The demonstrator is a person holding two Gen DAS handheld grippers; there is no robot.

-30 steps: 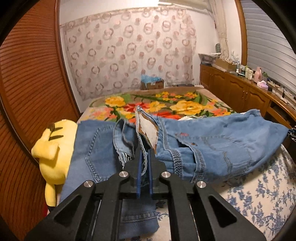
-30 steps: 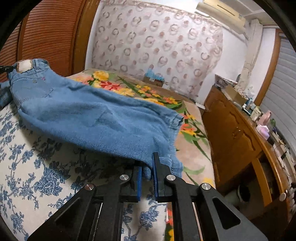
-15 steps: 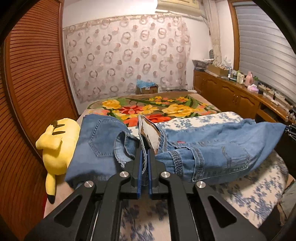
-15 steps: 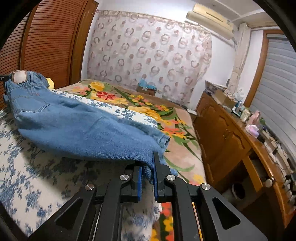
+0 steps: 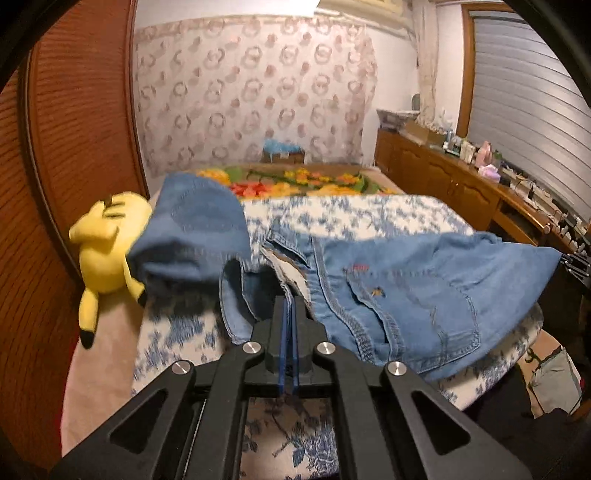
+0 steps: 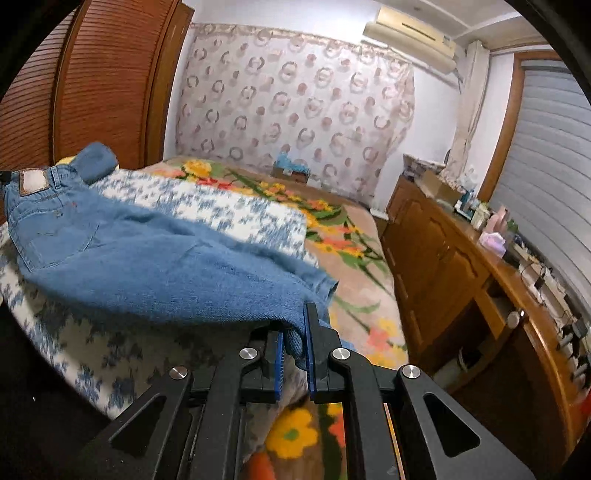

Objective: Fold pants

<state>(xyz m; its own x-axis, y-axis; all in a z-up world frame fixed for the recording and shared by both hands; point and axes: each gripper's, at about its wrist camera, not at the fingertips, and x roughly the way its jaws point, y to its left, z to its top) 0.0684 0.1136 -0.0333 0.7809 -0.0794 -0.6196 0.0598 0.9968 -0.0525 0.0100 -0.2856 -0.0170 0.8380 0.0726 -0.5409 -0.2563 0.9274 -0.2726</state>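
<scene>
Blue denim pants point(image 5: 424, 280) held off blue-floral bed cover point(image 5: 354, 218), stretched between tools. Left tool point(image 5: 289, 306) clamped on waistband, right tool point(image 6: 294, 332) clamped on leg hem. One leg flopped toward yellow plush toy point(image 5: 107, 251) — no neat fold yet; laying down and folding remain.

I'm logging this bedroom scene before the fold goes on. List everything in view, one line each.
jeans: one pair, blue denim, stretched over the bed, held at both ends
bedspread: one, white with blue flowers, under the jeans
flowered blanket: one, beige with yellow and orange flowers, on the bed's far part
plush toy: one, yellow, at the bed's left edge
curtain: one, pale with ring pattern, far wall
box: one, brown with blue contents, beyond the bed
wooden cabinet: one, brown, right wall, small items on top
air conditioner: one, white, high on the wall
left tongs: black, shut on the waistband
right tongs: black, shut on the leg end
</scene>
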